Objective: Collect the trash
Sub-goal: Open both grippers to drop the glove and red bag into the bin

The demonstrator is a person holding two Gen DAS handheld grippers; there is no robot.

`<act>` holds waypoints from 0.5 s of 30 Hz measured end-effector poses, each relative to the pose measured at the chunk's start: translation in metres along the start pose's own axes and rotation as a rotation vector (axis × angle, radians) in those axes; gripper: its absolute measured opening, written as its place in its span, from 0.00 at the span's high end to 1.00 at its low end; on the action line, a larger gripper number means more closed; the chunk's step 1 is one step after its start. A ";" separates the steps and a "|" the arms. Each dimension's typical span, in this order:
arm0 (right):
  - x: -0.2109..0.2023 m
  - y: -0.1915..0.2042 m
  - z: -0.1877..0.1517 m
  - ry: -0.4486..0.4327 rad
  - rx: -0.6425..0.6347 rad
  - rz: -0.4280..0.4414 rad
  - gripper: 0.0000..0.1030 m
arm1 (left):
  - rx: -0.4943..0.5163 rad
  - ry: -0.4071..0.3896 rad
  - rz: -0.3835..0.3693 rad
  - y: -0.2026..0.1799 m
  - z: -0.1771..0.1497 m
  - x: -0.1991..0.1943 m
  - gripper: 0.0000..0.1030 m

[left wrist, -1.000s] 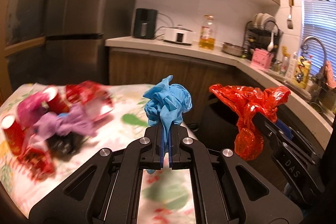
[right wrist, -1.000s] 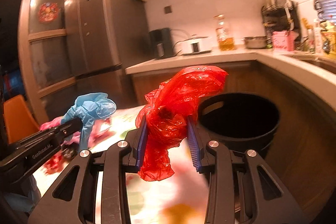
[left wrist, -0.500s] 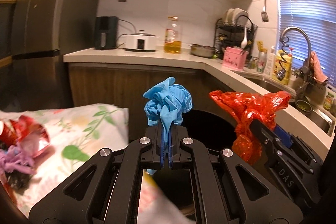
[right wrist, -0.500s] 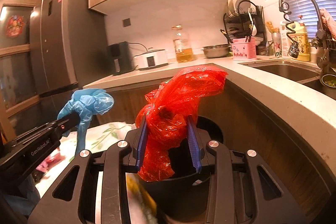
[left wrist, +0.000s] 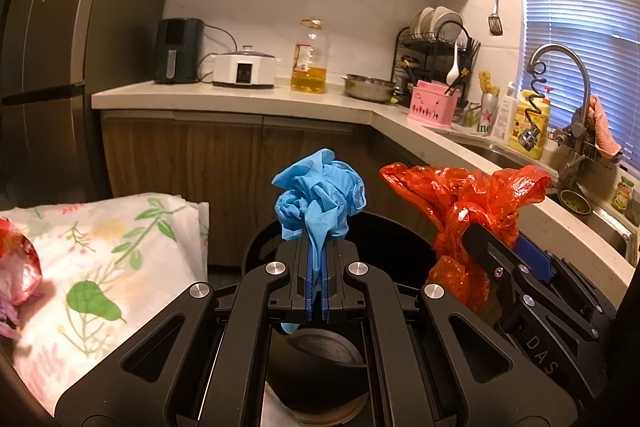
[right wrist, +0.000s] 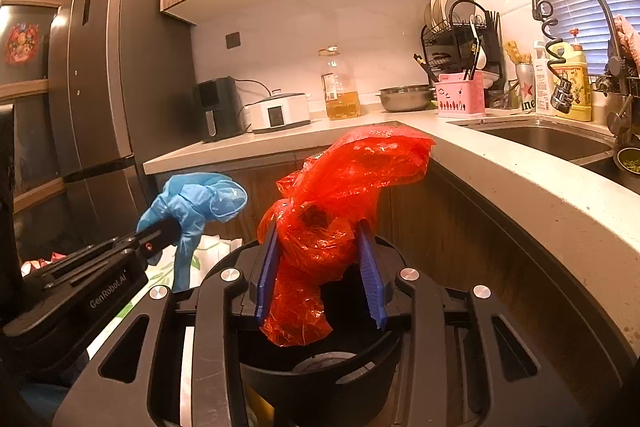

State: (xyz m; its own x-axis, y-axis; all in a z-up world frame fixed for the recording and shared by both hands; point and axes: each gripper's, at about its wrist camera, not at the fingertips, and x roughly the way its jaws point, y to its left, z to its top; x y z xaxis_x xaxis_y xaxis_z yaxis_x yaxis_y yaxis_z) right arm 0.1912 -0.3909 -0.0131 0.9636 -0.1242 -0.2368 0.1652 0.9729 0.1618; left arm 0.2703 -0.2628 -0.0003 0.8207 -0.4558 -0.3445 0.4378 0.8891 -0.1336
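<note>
A crumpled blue glove (left wrist: 320,195) sticks up from my left gripper (left wrist: 316,247), which is shut on its lower part. Beside it on the right, my right gripper (left wrist: 494,241) holds a crumpled red plastic bag (left wrist: 460,203). In the right wrist view the red bag (right wrist: 344,179) sits between the blue pads of the right gripper (right wrist: 318,227); the jaws are opening, and the pads still touch the bag. Both pieces hang over the round black bin (left wrist: 384,227), whose dark inside (right wrist: 320,379) shows below the fingers. The blue glove (right wrist: 200,199) and left gripper (right wrist: 168,227) appear at the left.
A table with a flowered cloth (left wrist: 120,235) lies to the left, with red and purple trash (left wrist: 16,267) at its edge. A wooden cabinet and white counter (left wrist: 280,99) curve behind and right of the bin, leading to a sink (right wrist: 540,143). A dark fridge (right wrist: 104,87) stands at the left.
Both grippers have swung right, away from the table with its trash pile, and now hang over the black bin. The right jaws stand slightly wider around the red bag.
</note>
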 end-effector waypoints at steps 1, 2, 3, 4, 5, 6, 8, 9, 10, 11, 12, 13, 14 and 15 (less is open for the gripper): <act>0.002 0.000 0.000 -0.002 -0.003 0.001 0.62 | -0.002 -0.002 -0.007 0.001 -0.001 0.002 0.98; 0.003 0.000 0.001 -0.004 -0.004 0.000 0.62 | -0.002 -0.005 -0.010 0.000 0.000 0.003 0.98; 0.005 0.000 0.001 -0.005 -0.002 0.003 0.62 | -0.005 -0.006 -0.015 0.000 -0.001 0.004 0.98; 0.006 0.000 0.001 -0.005 0.002 0.007 0.62 | -0.011 -0.001 -0.020 0.001 -0.002 0.007 0.98; 0.008 -0.001 0.000 -0.003 0.006 0.008 0.61 | -0.014 0.001 -0.024 0.001 -0.002 0.008 0.98; 0.009 -0.002 0.000 -0.001 0.008 0.009 0.59 | -0.017 0.003 -0.029 0.002 -0.002 0.010 0.98; 0.012 -0.004 0.000 -0.001 0.008 0.005 0.55 | -0.024 0.006 -0.032 0.004 -0.004 0.014 0.96; 0.013 -0.005 0.000 -0.001 0.009 0.005 0.52 | -0.029 0.012 -0.031 0.005 -0.005 0.017 0.91; 0.013 -0.006 0.000 -0.001 0.012 0.004 0.49 | -0.033 0.016 -0.040 0.005 -0.006 0.018 0.88; 0.014 -0.007 0.000 0.001 0.014 -0.001 0.49 | -0.041 0.019 -0.049 0.007 -0.007 0.020 0.80; 0.015 -0.009 0.000 0.002 0.018 -0.006 0.49 | -0.047 0.017 -0.042 0.008 -0.008 0.020 0.67; 0.015 -0.010 0.000 0.004 0.023 -0.010 0.49 | -0.051 0.017 -0.041 0.009 -0.009 0.020 0.61; 0.014 -0.012 0.000 0.006 0.028 -0.013 0.49 | -0.061 0.017 -0.051 0.011 -0.009 0.020 0.57; 0.013 -0.013 0.000 0.008 0.033 -0.019 0.48 | -0.070 0.018 -0.051 0.013 -0.010 0.020 0.54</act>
State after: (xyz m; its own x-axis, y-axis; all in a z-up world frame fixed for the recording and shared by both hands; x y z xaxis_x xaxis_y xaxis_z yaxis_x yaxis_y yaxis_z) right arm 0.2013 -0.4055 -0.0188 0.9584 -0.1413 -0.2478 0.1909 0.9633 0.1888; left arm 0.2888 -0.2601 -0.0183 0.7913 -0.5001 -0.3519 0.4514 0.8659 -0.2155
